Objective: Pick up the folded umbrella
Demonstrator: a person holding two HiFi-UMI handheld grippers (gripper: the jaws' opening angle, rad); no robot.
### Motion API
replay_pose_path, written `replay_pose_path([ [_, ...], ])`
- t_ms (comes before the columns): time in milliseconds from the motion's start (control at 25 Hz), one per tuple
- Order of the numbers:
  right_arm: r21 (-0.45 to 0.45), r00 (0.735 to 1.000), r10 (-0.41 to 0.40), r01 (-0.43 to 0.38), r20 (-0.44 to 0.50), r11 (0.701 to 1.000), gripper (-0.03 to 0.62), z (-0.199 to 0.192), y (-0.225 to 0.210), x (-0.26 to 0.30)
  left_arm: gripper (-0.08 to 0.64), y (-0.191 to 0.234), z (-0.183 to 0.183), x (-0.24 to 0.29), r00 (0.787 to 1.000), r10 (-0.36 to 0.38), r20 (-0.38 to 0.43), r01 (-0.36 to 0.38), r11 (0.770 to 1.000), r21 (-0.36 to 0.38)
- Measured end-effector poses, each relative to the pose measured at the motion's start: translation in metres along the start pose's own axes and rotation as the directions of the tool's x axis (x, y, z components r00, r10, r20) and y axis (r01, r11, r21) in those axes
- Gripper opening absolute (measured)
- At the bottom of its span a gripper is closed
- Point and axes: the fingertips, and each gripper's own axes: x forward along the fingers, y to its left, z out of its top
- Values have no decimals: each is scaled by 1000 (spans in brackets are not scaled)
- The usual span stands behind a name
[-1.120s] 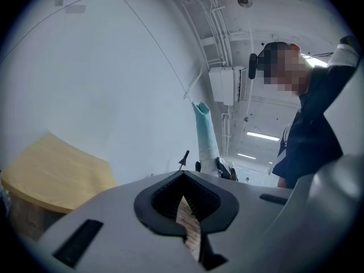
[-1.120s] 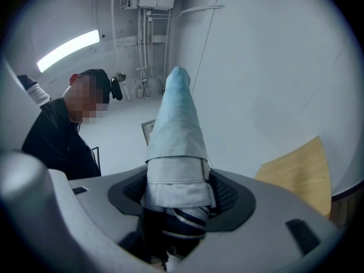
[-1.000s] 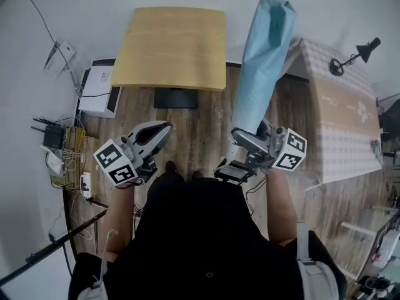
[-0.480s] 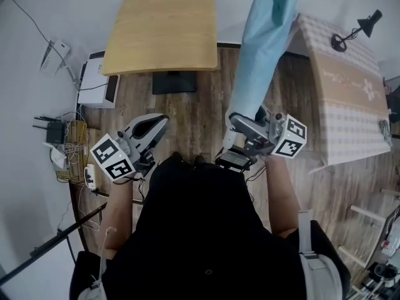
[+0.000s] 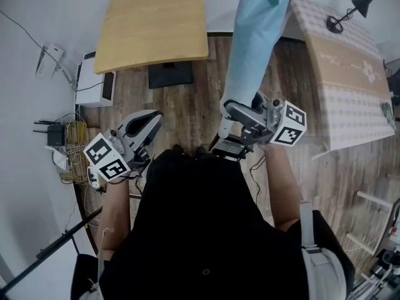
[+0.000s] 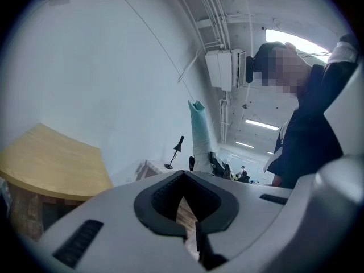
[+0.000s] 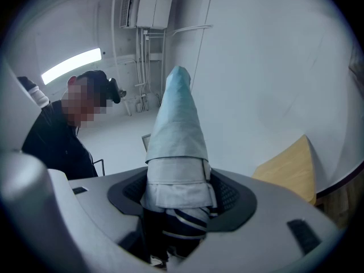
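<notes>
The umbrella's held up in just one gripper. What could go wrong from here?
1. The right gripper clamps the umbrella near one end, so the long free part could lever it loose.
2. The jaws press on its loose blue cover, which might slide over the umbrella inside.
3. Its far end sticks out between the wooden table and the checked table; a swing could strike one.

Folded umbrella [image 7: 176, 147] in matt pale-blue cloth sleeve, its striped fabric slightly glossy; right gripper [image 7: 179, 195] of smooth matt grey plastic with black ribbed pads [image 7: 230, 197]; table [image 5: 153, 24] of smooth light wood; floor [image 5: 187, 111] of grainy wood planks.
</notes>
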Motion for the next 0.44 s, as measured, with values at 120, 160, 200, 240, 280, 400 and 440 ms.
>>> replay_pose_path([
  [120, 13, 1000, 2, -2, 11, 1000, 275, 0, -1, -1, 9, 2, -1, 0, 1000, 3, -7, -3, 1000, 2],
  [160, 15, 1000, -1, 1, 10, 1000, 275, 0, -2, -1, 9, 1, -1, 0, 1000, 3, -7, -3, 1000, 1],
  [200, 16, 1000, -6, 6, 9, 1000, 275, 0, -2, -2, 9, 0, -2, 0, 1000, 1, -6, -1, 1000, -1],
  [240, 16, 1000, -10, 10, 9, 1000, 275, 0, -3, -3, 9, -2, -4, -1, 1000, -1, -6, 1, 1000, -2],
  [280, 16, 1000, -12, 12, 10, 1000, 275, 0, -3, -3, 9, -4, -4, -1, 1000, -2, -7, 2, 1000, -2],
  [400, 12, 1000, -9, 8, 21, 1000, 275, 3, -2, -2, 9, -9, -7, -2, 1000, -3, -12, 3, 1000, 1],
  [440, 11, 1000, -6, 6, 25, 1000, 276, 5, -1, -2, 9, -11, -8, -3, 1000, -3, -14, 3, 1000, 2],
])
